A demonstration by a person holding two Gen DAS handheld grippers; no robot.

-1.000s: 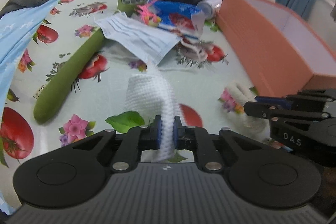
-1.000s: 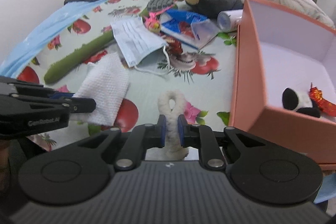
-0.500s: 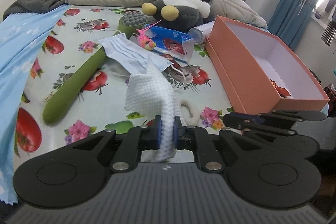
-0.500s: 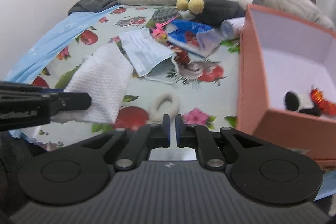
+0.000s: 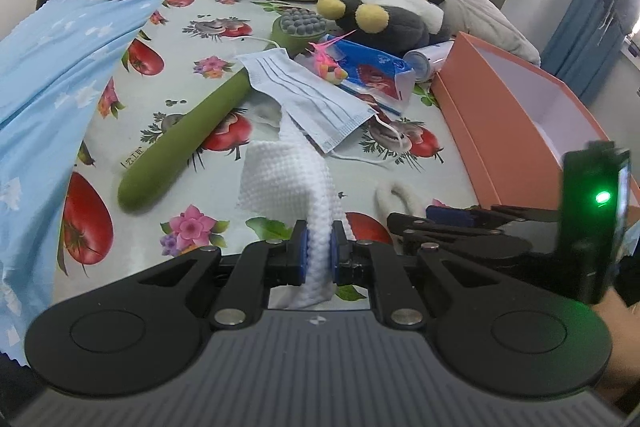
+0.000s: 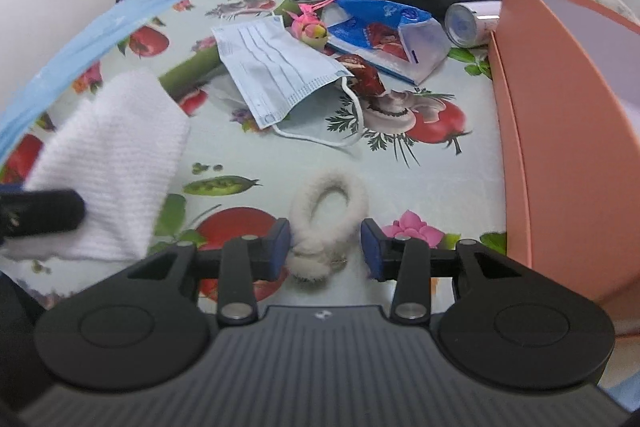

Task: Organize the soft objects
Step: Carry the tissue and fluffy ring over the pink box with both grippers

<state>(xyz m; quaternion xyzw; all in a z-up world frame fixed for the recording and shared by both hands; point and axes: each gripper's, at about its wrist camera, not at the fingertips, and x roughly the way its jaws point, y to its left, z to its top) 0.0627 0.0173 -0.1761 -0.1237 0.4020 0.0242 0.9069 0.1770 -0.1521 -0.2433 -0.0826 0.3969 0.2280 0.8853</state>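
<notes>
My left gripper (image 5: 319,247) is shut on a white waffle cloth (image 5: 280,179), which hangs off the flowered bed cover; the cloth (image 6: 116,163) also fills the left of the right wrist view. A fluffy cream hair tie (image 6: 328,203) lies on the cover. My right gripper (image 6: 325,243) is low over it with jaws opening; the tie sits between the blue pads, which do not press on it. In the left wrist view the right gripper (image 5: 400,225) comes in from the right beside the hair tie (image 5: 400,197). An orange box (image 6: 560,131) stands at the right.
A blue face mask (image 5: 308,95), a long green massager (image 5: 188,135), a blue packet (image 5: 372,67) and a grey plush toy (image 5: 392,23) lie farther up the bed. A light blue sheet (image 5: 48,87) covers the left side. Dark clothes and pillows pile at the back.
The right gripper held the hair tie, let it go and rose shut, then came down with its jaws spread around it. The left gripper lifted the white cloth higher.
</notes>
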